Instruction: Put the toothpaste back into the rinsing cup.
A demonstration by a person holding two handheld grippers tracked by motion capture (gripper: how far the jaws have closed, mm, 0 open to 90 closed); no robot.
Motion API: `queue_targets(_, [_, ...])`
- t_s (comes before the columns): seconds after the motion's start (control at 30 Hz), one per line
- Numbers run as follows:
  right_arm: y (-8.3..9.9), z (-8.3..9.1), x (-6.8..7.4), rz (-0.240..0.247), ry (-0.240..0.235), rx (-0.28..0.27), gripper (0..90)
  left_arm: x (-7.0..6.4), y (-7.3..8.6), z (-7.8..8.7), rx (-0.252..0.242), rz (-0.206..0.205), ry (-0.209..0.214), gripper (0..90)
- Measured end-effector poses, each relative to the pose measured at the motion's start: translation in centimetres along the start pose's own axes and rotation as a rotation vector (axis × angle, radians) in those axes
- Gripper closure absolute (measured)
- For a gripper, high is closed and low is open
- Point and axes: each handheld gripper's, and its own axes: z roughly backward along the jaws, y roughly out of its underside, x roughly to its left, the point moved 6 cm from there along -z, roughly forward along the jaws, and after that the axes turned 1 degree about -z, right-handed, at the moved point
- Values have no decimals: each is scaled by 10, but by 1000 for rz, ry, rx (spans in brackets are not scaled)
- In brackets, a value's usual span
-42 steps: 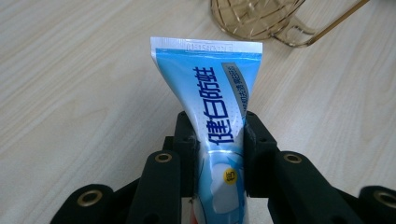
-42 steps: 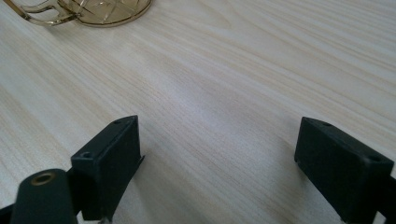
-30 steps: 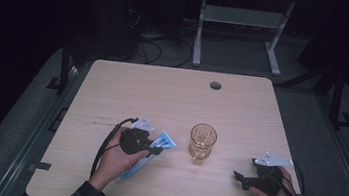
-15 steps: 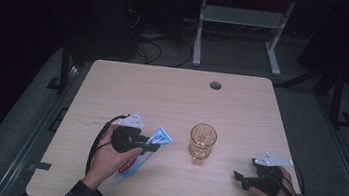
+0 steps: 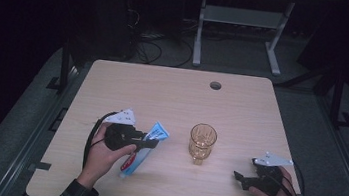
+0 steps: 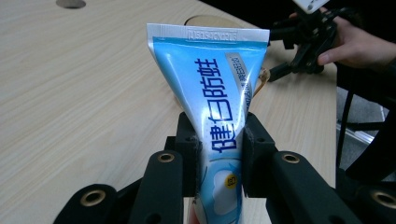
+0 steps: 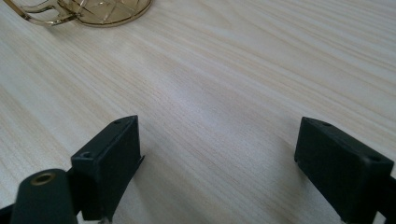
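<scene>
Where the toothpaste tube [image 5: 145, 147] is clamped at its waist between the two jaws of the left gripper [image 5: 141, 140], its long axis runs slantwise over the table [image 5: 163, 91], the flat crimped end pointing toward the far right and up, the cap end toward the near left corner; in the left gripper view the crimped end [image 6: 208, 35] stands straight ahead of the jaws, with the rim of the amber glass [image 5: 202, 142] showing just behind it; whether the cap end touches the wood cannot be told; the glass stands upright near the middle of the near half of the table, just to the right of the tube's raised end and between the two grippers; the tube thus already aims roughly at the glass, and the left hand is judged the nearer to it; the right gripper [image 5: 242, 178] rests low by the near right corner, jaws wide apart and empty, facing the glass, whose base [image 7: 100, 10] shows at the top of its own view.
</scene>
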Motion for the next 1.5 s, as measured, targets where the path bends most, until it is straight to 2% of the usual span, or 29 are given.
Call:
queue_targets(0.2, [0,0,0,0,0,0,135,0,-3,5,-51,-9,4,726])
queue_targets(0.23, [0,0,0,0,0,0,135,1,-4,7,-77,-11,13,725])
queue_targets(0.37, [0,0,0,0,0,0,135,2,-7,11,-117,-21,33,725])
queue_targets(0.53, [0,0,0,-1,0,0,135,3,-10,11,-143,-30,50,724])
queue_targets(1.1, [0,0,0,0,-1,0,135,0,-28,14,-160,-71,75,723])
queue_targets(1.5, [0,0,0,-1,-1,-1,135,0,-48,9,-172,-95,92,723])
